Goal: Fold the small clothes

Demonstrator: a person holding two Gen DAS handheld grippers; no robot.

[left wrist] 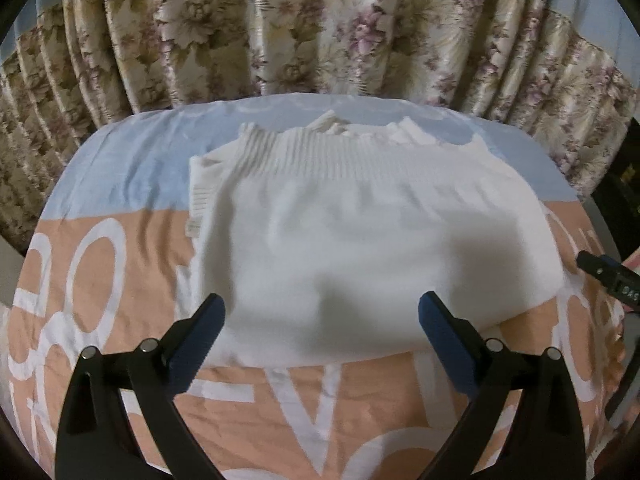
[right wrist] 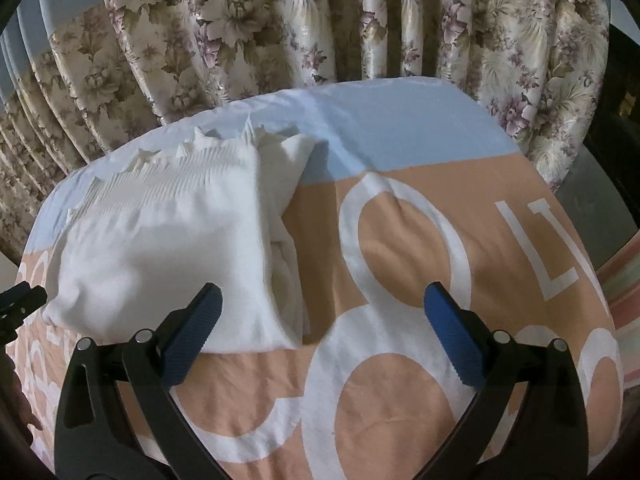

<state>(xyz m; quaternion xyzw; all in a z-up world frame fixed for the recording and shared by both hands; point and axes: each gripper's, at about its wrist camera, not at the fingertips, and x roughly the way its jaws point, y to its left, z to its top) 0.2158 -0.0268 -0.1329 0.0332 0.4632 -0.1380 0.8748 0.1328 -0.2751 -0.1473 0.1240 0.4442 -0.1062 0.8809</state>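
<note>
A white knitted garment (left wrist: 360, 248) lies folded on the table, its ribbed band at the far side. My left gripper (left wrist: 322, 314) is open and empty, its fingers spread over the garment's near edge. In the right wrist view the garment (right wrist: 168, 256) lies at the left, with loose folded layers showing at its right side. My right gripper (right wrist: 322, 308) is open and empty, its left finger (right wrist: 196, 328) over the garment's near right corner and its right finger over bare cloth. The right gripper's tip (left wrist: 600, 270) shows at the right edge of the left wrist view.
The table is covered by a peach and light blue cloth (right wrist: 400, 400) with large white letters. A floral curtain (left wrist: 320, 28) hangs close behind the table's far edge. The left gripper's tip (right wrist: 22, 296) shows at the left edge of the right wrist view.
</note>
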